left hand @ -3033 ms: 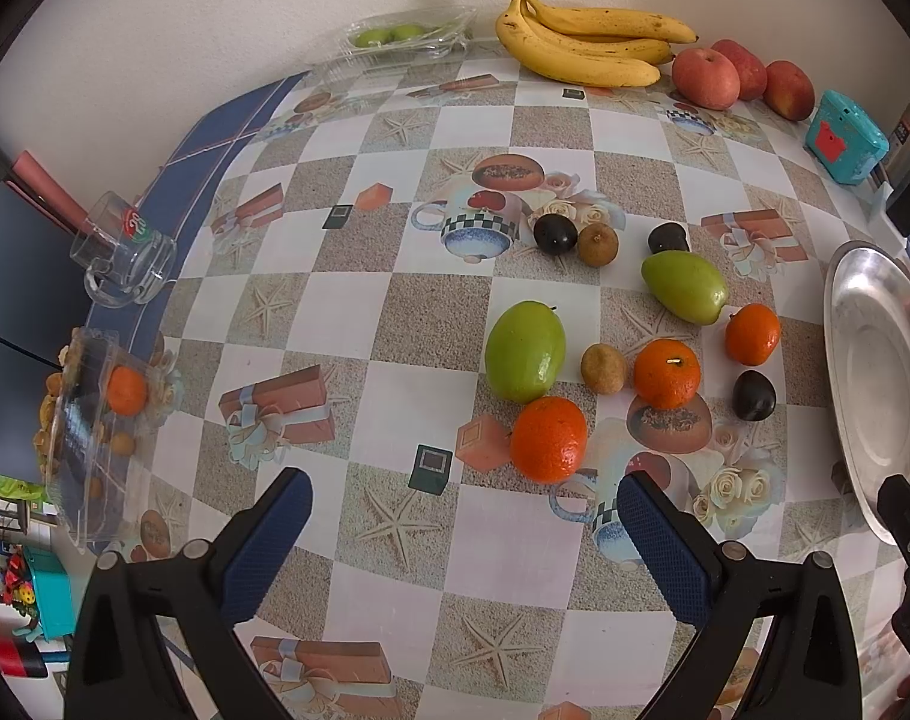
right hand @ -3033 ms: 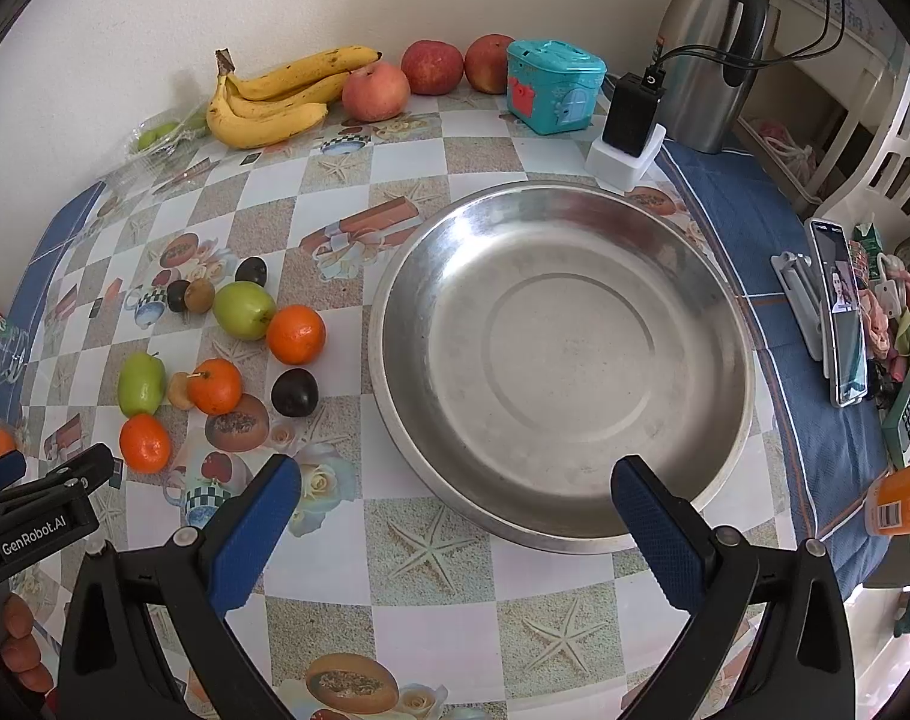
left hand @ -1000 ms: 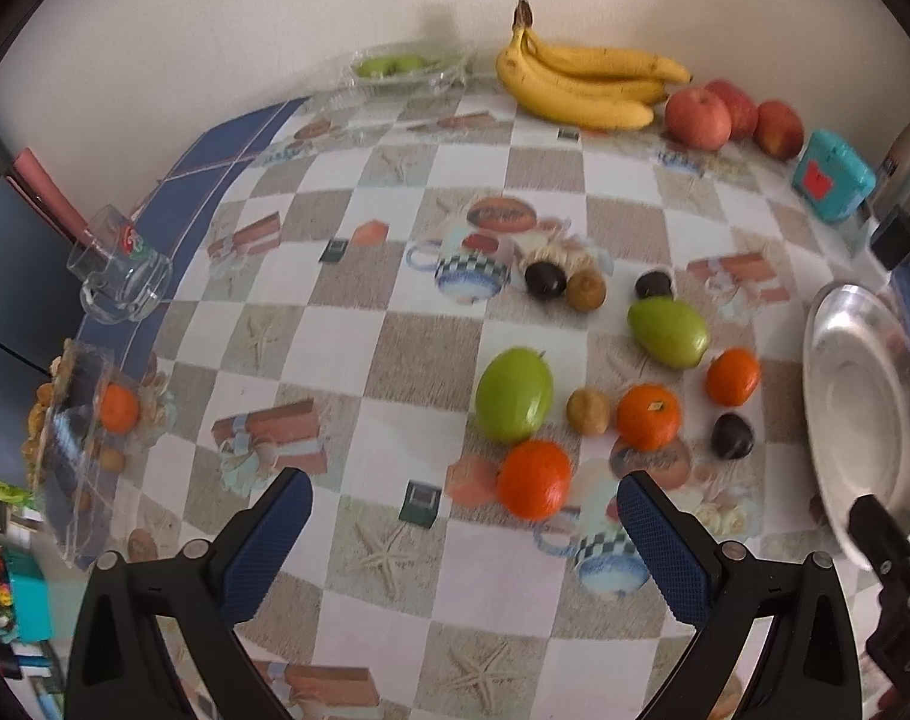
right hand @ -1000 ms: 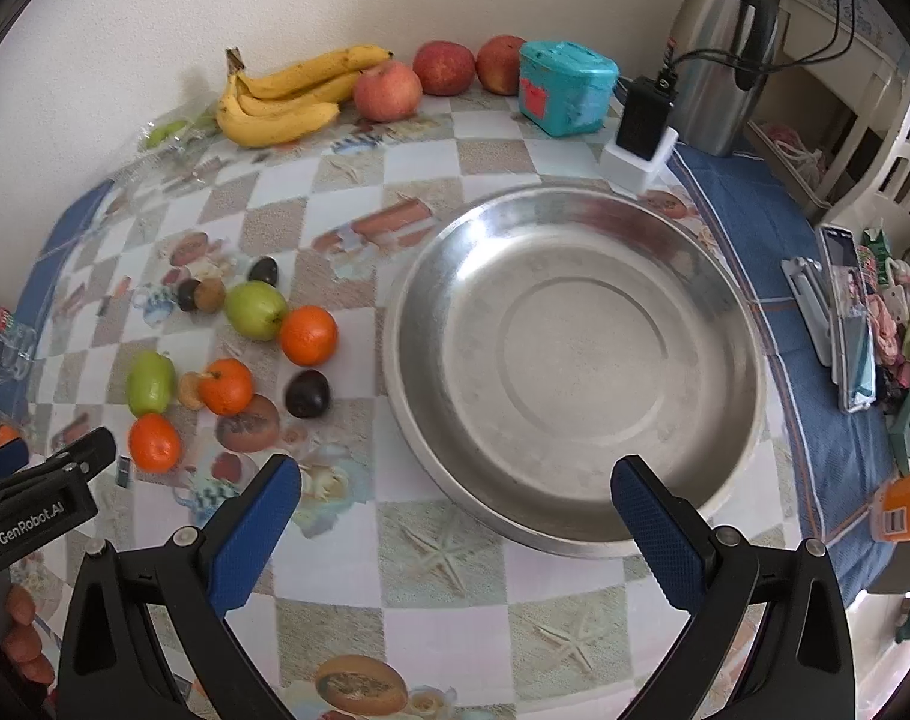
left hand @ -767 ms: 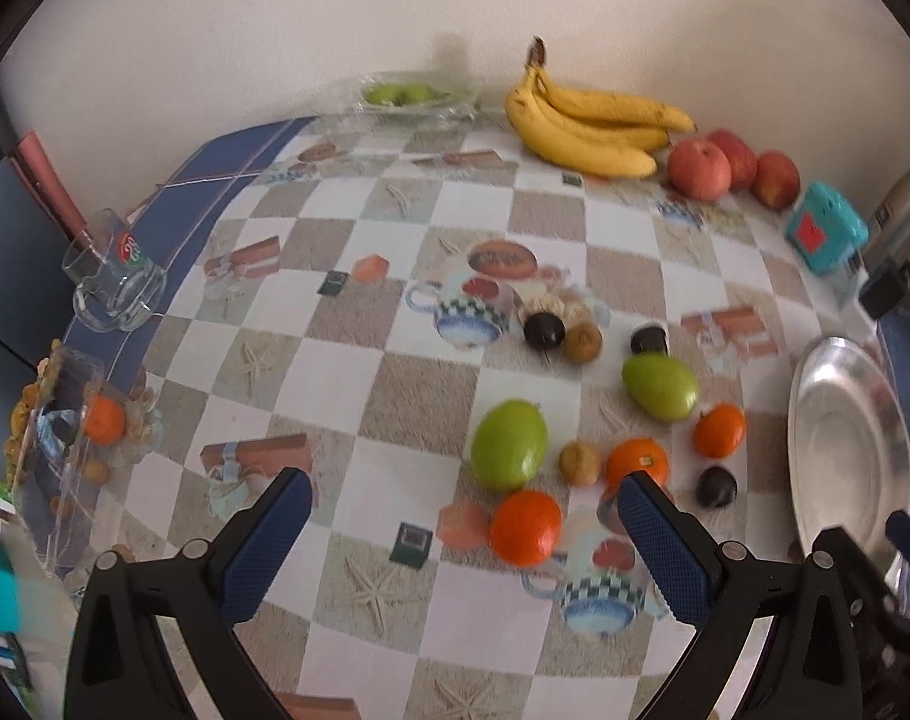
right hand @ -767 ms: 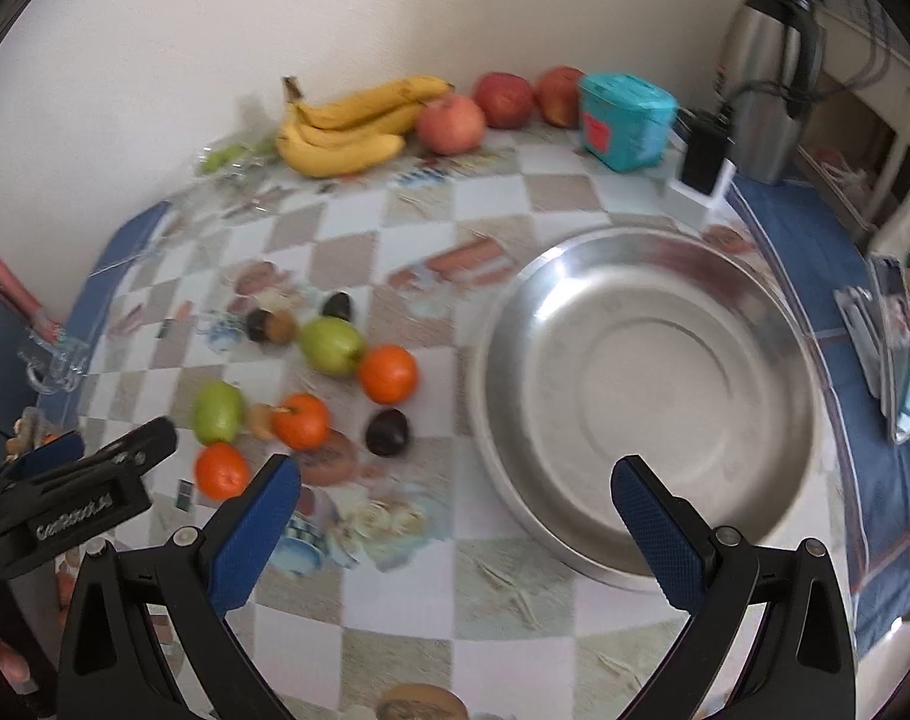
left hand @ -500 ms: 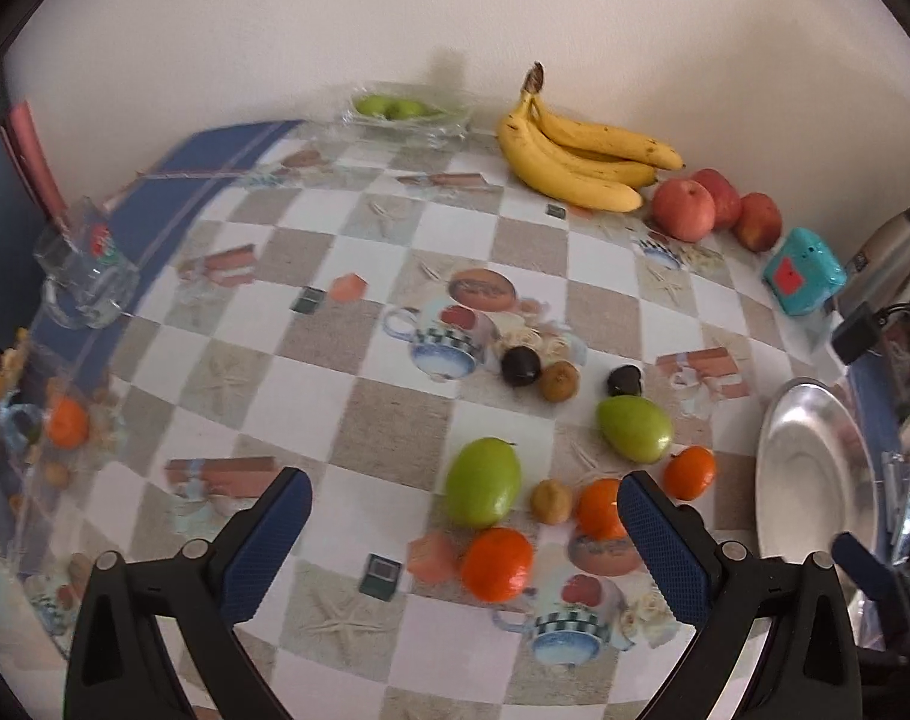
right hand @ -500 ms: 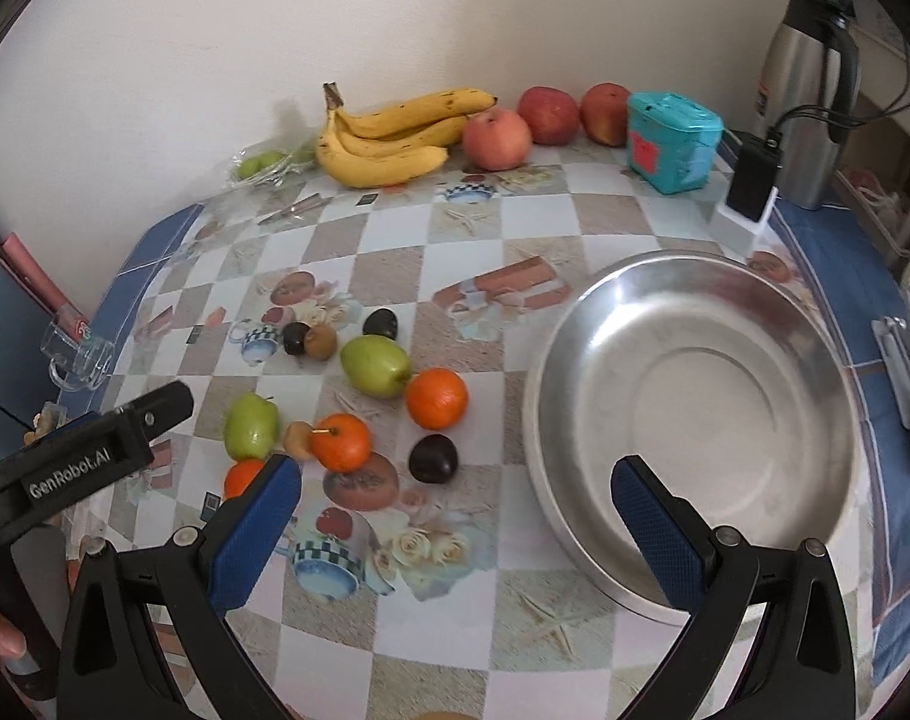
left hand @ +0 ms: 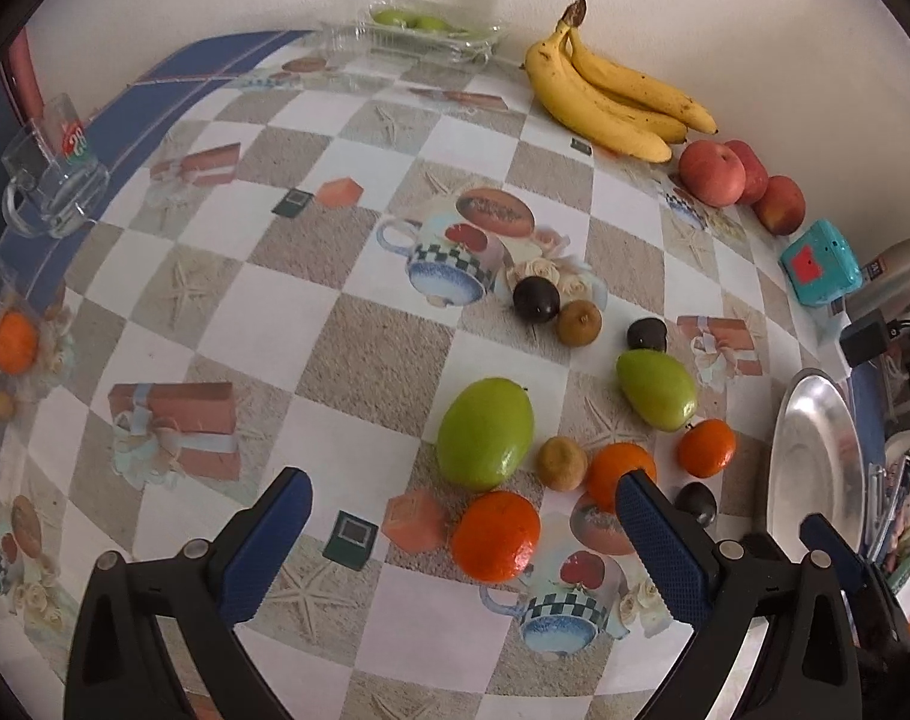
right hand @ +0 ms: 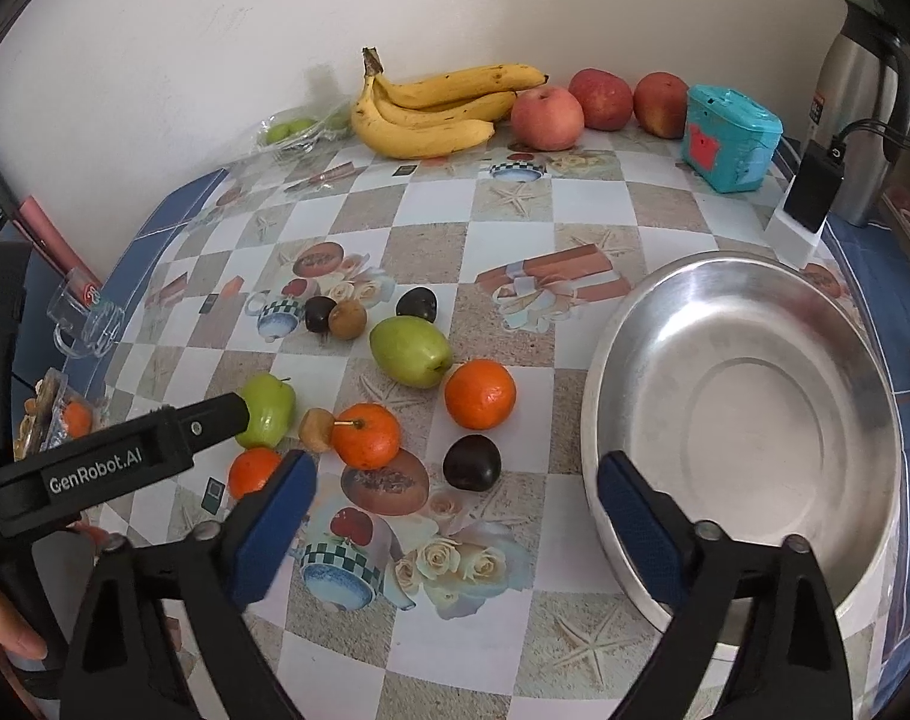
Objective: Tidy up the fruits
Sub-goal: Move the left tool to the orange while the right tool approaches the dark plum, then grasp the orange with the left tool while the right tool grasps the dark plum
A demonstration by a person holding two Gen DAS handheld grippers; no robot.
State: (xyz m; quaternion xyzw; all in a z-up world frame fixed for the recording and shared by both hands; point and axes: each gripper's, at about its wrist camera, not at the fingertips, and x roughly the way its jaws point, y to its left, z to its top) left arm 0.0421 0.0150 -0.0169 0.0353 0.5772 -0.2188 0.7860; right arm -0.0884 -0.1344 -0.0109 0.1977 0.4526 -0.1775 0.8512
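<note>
Both grippers were held with jaws apart, empty; the left gripper (left hand: 461,516) was nearer the orange (left hand: 496,536), just ahead, while the steel bowl (right hand: 749,324) lay before the right gripper (right hand: 455,498).

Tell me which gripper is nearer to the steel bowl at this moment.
Right. The right gripper hangs open at the steel bowl's near-left rim, one fingertip overlapping it in view. The left gripper is open over the loose fruit, with the bowl far off to its right.
</note>
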